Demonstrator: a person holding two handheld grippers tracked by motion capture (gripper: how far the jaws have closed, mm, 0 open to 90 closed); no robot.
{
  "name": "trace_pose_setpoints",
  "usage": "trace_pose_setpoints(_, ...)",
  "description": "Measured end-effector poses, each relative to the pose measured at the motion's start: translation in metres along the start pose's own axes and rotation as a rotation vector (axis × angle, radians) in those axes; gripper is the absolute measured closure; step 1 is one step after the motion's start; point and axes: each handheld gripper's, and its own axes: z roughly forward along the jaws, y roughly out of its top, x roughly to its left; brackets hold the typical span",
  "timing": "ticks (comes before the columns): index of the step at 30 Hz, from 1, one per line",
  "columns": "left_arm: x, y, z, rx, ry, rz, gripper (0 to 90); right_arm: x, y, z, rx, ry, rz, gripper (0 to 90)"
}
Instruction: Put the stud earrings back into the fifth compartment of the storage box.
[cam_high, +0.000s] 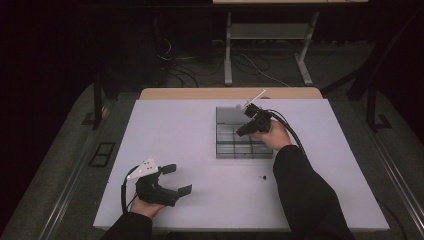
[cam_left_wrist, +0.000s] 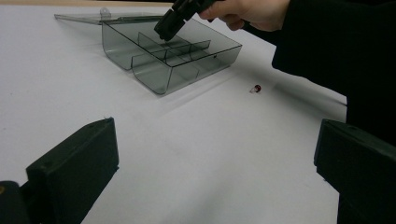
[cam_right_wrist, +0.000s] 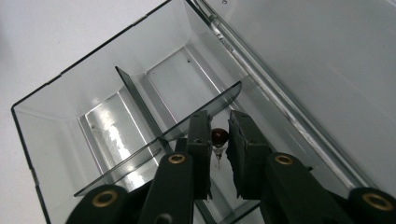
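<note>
Evidently meant for sorting, the small dark-red round bead with a thin wire stem (cam_right_wrist: 219, 138) hangs over a compartment of the smoky clear plastic divided box (cam_right_wrist: 56, 100) on the white table (cam_high: 170, 130), pinched between the right gripper's (cam_right_wrist: 218, 140) nearly closed fingers, while the left gripper (cam_high: 176, 179) rests nearby, fingers spread and empty.

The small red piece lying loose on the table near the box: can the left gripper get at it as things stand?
Probably yes. The left gripper stands open, and bare table lies between it and the red piece; the right forearm sits close beside it.
</note>
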Motion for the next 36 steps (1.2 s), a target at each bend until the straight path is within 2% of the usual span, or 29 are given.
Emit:
trace_pose_setpoints(4,0.0,0.0,0.0,0.0,0.0,0.0,0.0,0.003,-0.002,0.0,0.004,-0.04,-0.004,70.5)
trace_pose_setpoints(9,0.0,0.0,0.0,-0.001,0.0,-0.004,0.0,0.008,-0.004,-0.01,-0.006,-0.046,-0.014,68.2)
trace_pose_setpoints(16,0.0,0.0,0.0,0.002,0.0,-0.003,0.0,0.017,-0.007,-0.031,-0.035,-0.057,-0.017,58.5)
trace_pose_setpoints(17,0.0,0.0,0.001,0.002,0.0,-0.003,0.0,0.02,-0.009,-0.038,-0.046,-0.064,-0.013,53.8)
trace_pose_setpoints(22,0.001,0.0,0.001,0.005,0.002,-0.001,0.0,0.027,-0.017,-0.06,-0.077,-0.079,-0.002,42.7)
trace_pose_setpoints(25,0.001,0.0,0.001,0.004,0.002,-0.001,0.0,0.03,-0.021,-0.068,-0.089,-0.075,0.001,38.6)
trace_pose_setpoints(26,0.001,0.0,0.001,0.004,0.002,-0.001,0.0,0.032,-0.025,-0.077,-0.104,-0.073,0.004,33.8)
trace_pose_setpoints(27,0.001,0.0,0.001,0.005,0.003,-0.001,0.0,0.032,-0.025,-0.077,-0.104,-0.073,0.004,33.8)
trace_pose_setpoints(36,0.001,0.0,0.001,0.005,0.008,-0.005,0.0,0.051,-0.046,-0.106,-0.152,-0.056,-0.007,15.7)
